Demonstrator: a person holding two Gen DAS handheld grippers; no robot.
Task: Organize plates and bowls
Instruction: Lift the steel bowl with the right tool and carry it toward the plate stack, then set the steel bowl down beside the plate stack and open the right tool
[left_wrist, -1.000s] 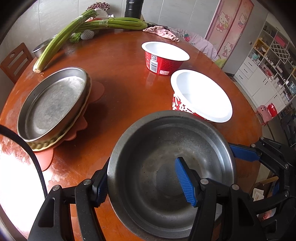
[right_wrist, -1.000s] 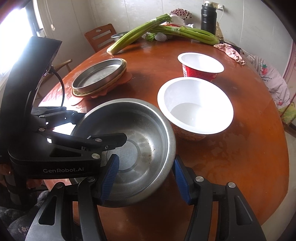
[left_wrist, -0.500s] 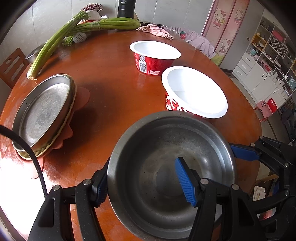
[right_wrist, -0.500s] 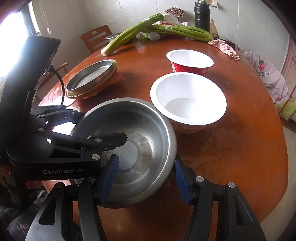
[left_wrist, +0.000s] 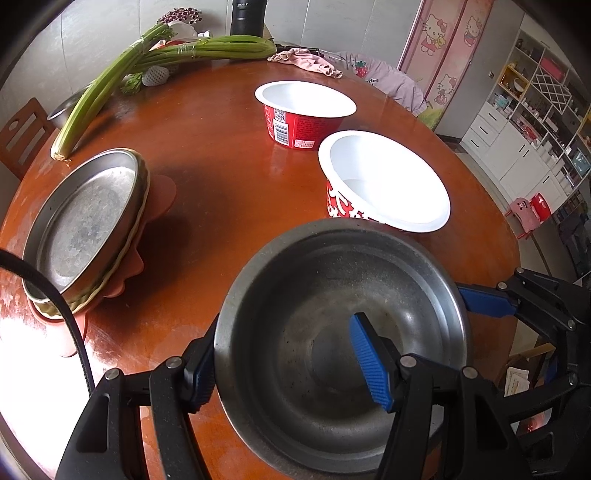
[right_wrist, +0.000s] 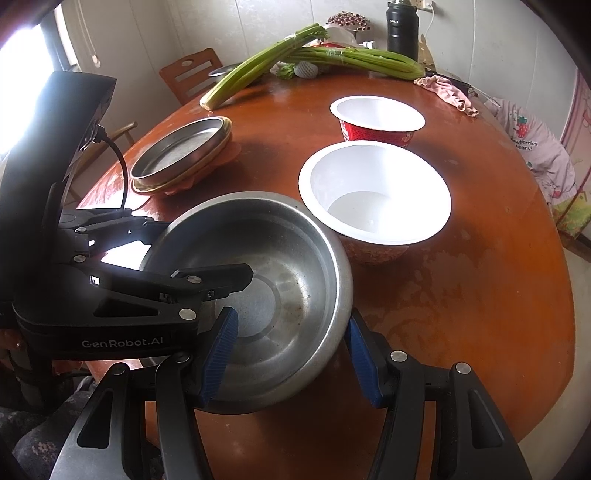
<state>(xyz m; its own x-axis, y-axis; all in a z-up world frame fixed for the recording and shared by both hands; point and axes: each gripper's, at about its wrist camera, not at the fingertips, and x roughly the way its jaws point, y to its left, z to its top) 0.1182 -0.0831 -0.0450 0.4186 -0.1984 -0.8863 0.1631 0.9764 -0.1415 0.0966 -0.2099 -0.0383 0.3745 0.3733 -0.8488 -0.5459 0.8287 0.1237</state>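
Blue-padded fingers of the left gripper (left_wrist: 286, 363) straddle the near-left rim of the round stainless steel bowl (left_wrist: 332, 332), one pad outside the wall and one inside, closed on it. The right gripper (right_wrist: 290, 354) straddles the bowl's near-right rim in the same way, one pad inside and one outside the wall; whether its outer pad presses the metal cannot be told. In the right wrist view the left gripper's black body covers the bowl's left side. The bowl sits at the near edge of the round reddish-brown wooden table (right_wrist: 480, 295). Just beyond its far rim stands the white-lined paper bowl with red-patterned outside (right_wrist: 375, 192), touching or nearly touching. Behind that stands the red instant-noodle cup with white interior (left_wrist: 304, 112). To the left, well apart, shallow round steel plates (left_wrist: 85, 218) are stacked on an orange scalloped mat (left_wrist: 162, 192). Bare tabletop lies between the stack and the paper bowls. Along the far edge lie long green celery stalks (left_wrist: 207, 51), a black flask (right_wrist: 402, 29) and a pink cloth (right_wrist: 448, 92). A wooden chair (right_wrist: 190, 74) stands past the far left edge.
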